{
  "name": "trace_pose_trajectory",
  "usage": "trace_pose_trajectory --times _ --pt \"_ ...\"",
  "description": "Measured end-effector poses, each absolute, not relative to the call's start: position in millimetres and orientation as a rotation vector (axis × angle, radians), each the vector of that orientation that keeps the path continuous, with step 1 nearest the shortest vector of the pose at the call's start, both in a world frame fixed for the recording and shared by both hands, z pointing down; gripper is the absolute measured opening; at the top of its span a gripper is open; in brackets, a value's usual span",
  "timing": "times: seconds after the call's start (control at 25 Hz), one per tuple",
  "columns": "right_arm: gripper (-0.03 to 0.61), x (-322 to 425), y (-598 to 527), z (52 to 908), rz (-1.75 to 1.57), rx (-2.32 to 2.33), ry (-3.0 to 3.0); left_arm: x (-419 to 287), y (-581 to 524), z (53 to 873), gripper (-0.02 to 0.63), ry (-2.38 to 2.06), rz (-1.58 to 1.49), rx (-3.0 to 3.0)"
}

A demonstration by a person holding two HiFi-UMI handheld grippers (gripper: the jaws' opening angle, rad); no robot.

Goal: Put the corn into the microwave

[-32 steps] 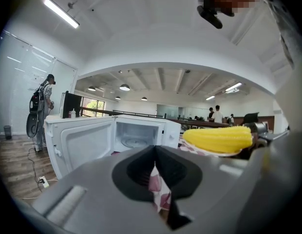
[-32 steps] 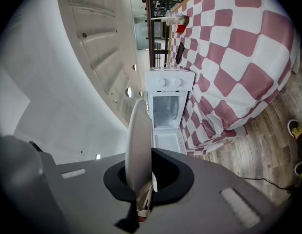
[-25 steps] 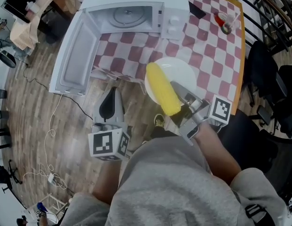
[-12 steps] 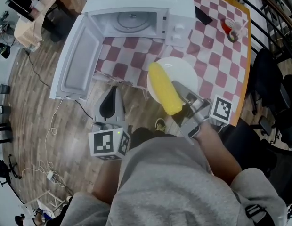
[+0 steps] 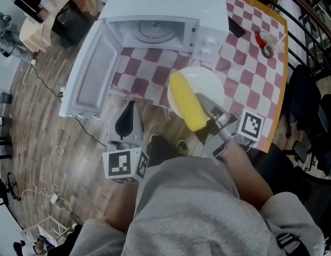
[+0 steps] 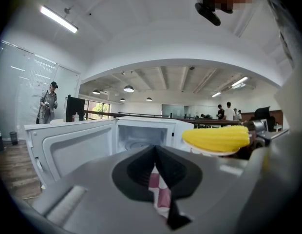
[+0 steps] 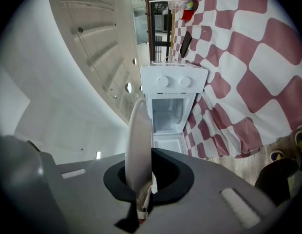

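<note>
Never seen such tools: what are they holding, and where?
Right gripper clamps the white plate's near rim, corn lying on it; left gripper holds nothing.

This looks like a big open room in an office building, with a small pretend kitchen set up in it. Near us, a white microwave point(image 5: 171, 4) stands with its door open on a table with a red and white checked cloth point(image 5: 251, 63). The floor point(image 5: 42, 127) is made of wood, and loose cords point(image 5: 53, 198) lie on it at the left. A black railing point(image 5: 309, 15) runs along the far right side of the table. The left gripper view shows a high white ceiling with long lights point(image 6: 58, 18), big windows point(image 6: 97, 110) far off, one person point(image 6: 47, 101) standing at the left and more people point(image 6: 228, 111) far away on the right.
</note>
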State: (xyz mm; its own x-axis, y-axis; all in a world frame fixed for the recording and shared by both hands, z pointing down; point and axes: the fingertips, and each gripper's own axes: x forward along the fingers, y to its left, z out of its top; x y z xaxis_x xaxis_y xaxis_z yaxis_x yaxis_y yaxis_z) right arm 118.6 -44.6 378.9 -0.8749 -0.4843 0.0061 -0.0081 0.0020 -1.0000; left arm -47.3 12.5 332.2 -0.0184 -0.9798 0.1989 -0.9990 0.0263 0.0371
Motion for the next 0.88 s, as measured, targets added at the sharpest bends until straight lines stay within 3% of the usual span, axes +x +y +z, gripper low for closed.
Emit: trace_pose_trajectory --times 0.88 --pt "0.006 33.1 -136.4 380.9 -1.878 -0.567 1.908 -126.5 -105.4 331.8 0.008 -2.005 0.162 2.15"
